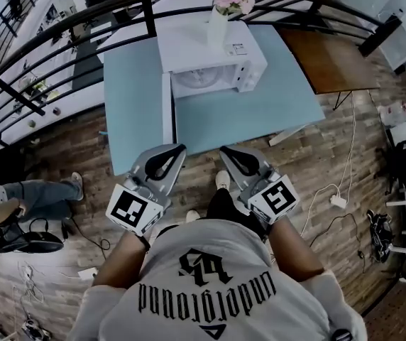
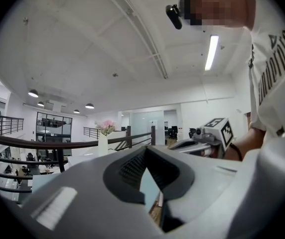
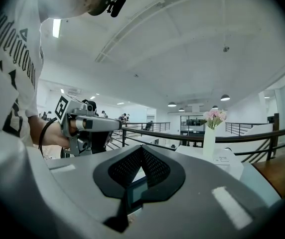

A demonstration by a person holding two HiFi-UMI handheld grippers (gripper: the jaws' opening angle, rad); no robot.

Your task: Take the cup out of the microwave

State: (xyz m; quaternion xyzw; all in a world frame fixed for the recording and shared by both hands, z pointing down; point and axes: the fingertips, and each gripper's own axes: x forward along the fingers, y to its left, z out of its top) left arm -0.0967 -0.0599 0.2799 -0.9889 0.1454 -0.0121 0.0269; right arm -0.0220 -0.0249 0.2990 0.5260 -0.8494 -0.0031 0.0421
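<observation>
1. Head view puts the microwave [image 1: 210, 52] at 12 o'clock on the pale blue tabletop [image 1: 245, 119]. Its door [image 1: 166, 109] is swung out on the 9 o'clock side, so the cavity faces the person.
2. The cup should be in that cavity, but the inside is too pale and small to make it out, so I cannot tell where it sits.
3. The left hand-held gripper [image 1: 179, 149] and right hand-held gripper [image 1: 226, 150] sit side by side at 6 o'clock, off the tabletop's near edge and well apart from the microwave. They point level at the microwave, which I judge a ready stance before the reach.
4. Both have their jaws closed tip to tip with nothing between them. One must open before it can take the cup.
5. A vase [image 1: 217, 27] of pink flowers stands on the microwave. A bump could tip it, so the reach likely wants care.
6. The floor [image 1: 61, 148] is wood plank. A black railing [image 1: 68, 27] curves behind the tabletop from 9 to 1 o'clock. A wooden table [image 1: 324, 59] stands at 2 o'clock, a cable [image 1: 338, 201] lies at 4 o'clock, and a seated person's legs [image 1: 40, 190] show at 8 o'clock.
</observation>
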